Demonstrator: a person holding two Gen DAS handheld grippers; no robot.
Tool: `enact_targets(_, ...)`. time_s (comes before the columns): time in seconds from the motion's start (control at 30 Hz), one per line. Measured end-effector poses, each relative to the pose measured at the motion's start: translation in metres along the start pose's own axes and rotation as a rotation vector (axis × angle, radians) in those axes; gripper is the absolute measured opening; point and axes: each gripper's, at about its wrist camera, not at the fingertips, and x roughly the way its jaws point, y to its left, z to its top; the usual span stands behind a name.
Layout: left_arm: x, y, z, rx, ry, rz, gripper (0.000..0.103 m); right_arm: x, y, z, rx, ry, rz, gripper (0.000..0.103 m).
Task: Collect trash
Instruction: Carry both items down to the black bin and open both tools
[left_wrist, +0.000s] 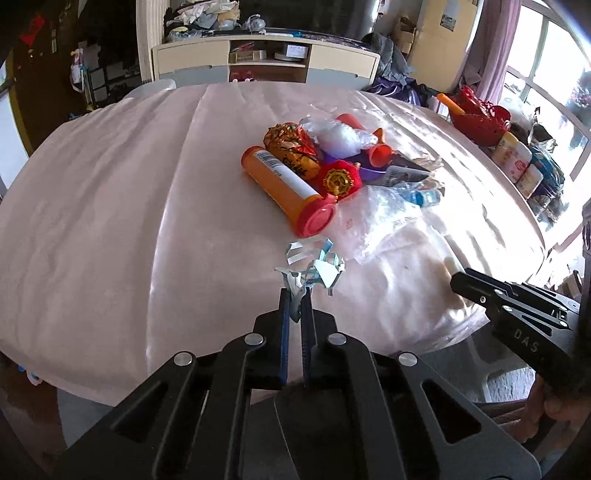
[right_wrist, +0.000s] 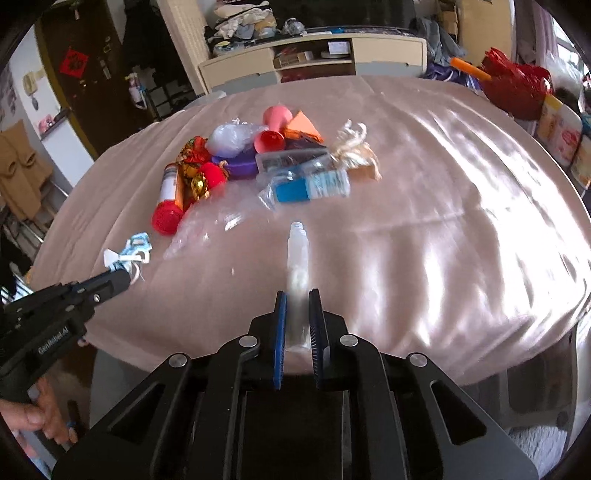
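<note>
A pile of trash lies on a pink tablecloth (left_wrist: 110, 206): an orange tube with a red cap (left_wrist: 284, 188), a gold and red wrapper (left_wrist: 291, 144), clear plastic bags (left_wrist: 384, 214) and a blue-labelled bottle (right_wrist: 314, 186). My left gripper (left_wrist: 295, 291) is shut on a crumpled blue and white wrapper (left_wrist: 314, 266), held above the table's near edge; it also shows in the right wrist view (right_wrist: 129, 254). My right gripper (right_wrist: 297, 293) is shut on a small clear bottle (right_wrist: 297, 254) pointing toward the pile. The right gripper also shows at the right of the left wrist view (left_wrist: 456, 282).
A cream sideboard (left_wrist: 266, 61) with clutter stands behind the table. Red baskets (left_wrist: 480, 118) and several jars (left_wrist: 517, 162) sit at the right by the window. A purple dish (right_wrist: 240, 166) and pink cups (right_wrist: 273, 129) lie in the pile.
</note>
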Motion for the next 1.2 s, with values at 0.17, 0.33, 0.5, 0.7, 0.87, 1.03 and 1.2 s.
enact_targets(0.17,-0.024,-0.008,-0.019,0.002,-0.001,0.005,0.004,-0.021,0.0,-0.019,-0.015,-0.001,0.03,0.013)
enact_targets(0.33,-0.042,-0.016,-0.049,-0.014,0.01,-0.013,0.004,-0.038,0.002,-0.043,-0.037,0.004,0.063,0.013)
enact_targets(0.5,-0.041,-0.028,-0.086,-0.025,0.054,-0.034,0.004,-0.039,0.009,-0.073,-0.053,0.033,0.057,0.013)
enact_targets(0.7,-0.025,-0.043,-0.128,-0.011,0.136,-0.049,0.004,-0.023,0.005,-0.105,-0.057,0.099,0.057,0.013)
enact_targets(0.87,-0.004,-0.047,-0.154,0.0,0.193,-0.068,0.004,-0.01,0.001,-0.121,-0.045,0.163,0.053,0.013)
enact_targets(1.03,0.014,-0.046,-0.165,-0.002,0.24,-0.096,0.004,0.0,-0.001,-0.126,-0.016,0.205,0.061,0.013)
enact_targets(1.2,0.02,-0.049,-0.165,-0.001,0.252,-0.106,0.004,0.003,-0.002,-0.127,0.002,0.216,0.07,0.013)
